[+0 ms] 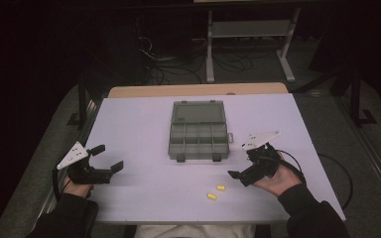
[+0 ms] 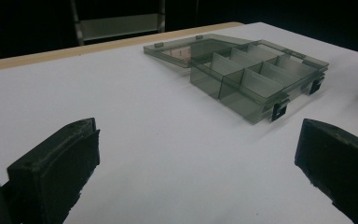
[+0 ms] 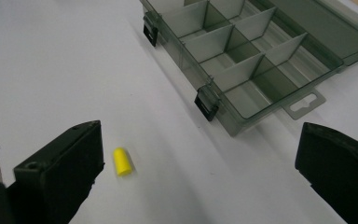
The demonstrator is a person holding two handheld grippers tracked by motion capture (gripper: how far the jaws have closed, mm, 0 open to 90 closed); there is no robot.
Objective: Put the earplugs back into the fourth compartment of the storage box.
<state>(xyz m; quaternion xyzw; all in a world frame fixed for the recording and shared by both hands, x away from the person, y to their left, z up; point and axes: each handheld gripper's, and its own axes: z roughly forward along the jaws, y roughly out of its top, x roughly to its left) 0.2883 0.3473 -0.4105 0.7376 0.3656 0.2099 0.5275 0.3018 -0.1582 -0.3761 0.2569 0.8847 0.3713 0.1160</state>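
Lying near right gripper (image 1: 242, 166): yellow plug (image 1: 221, 188).

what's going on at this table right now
A person sits at a white table with a two-jaw tool in each hand. Both the left tool and the right tool are open and hold nothing. An open, smoky-grey compartment box lies in the middle, its lid folded back flat, and the compartments look empty. Two small yellow earplug-like pieces lie loose on the table near the right tool, which points toward them. Nothing has been picked up yet.
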